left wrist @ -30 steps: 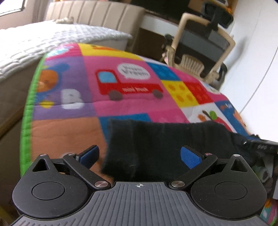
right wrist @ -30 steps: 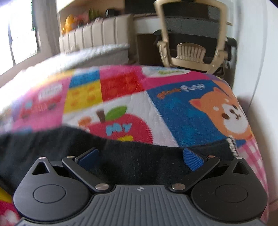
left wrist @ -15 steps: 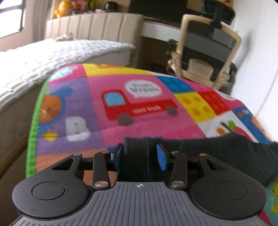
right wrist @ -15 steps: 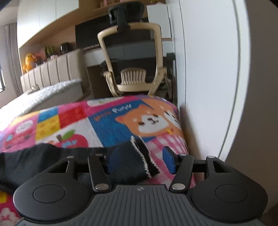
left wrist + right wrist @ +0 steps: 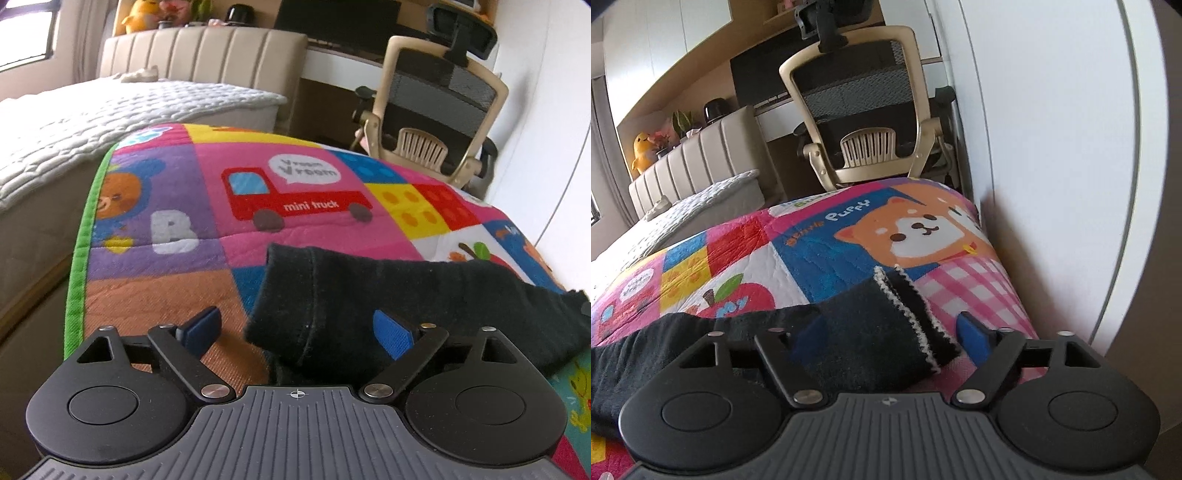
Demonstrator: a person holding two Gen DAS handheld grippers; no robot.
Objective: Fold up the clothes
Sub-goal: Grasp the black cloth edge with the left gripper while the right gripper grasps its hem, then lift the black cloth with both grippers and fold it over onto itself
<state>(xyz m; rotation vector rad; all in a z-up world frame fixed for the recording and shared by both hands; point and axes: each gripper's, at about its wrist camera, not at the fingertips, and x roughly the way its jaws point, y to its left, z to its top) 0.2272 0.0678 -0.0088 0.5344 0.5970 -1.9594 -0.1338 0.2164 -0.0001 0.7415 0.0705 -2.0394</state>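
The black garment [image 5: 388, 306] lay stretched across the mat [image 5: 295, 206], one end at each gripper. The left gripper [image 5: 295, 328] was opening, its pads off the cloth between them; that end could slump and spoil the fold. The right gripper [image 5: 886, 332] was closing around the white-trimmed end [image 5: 908, 306], apparently not yet pinching, so a lift might slip. Bed [image 5: 110, 107] on the left, chair [image 5: 864, 110] beyond and wall [image 5: 1052, 147] hard by on the right hemmed in the sweep.

Soft daylight from window [image 5: 26, 33] at left; sharp focus; strong fisheye bending at edges.
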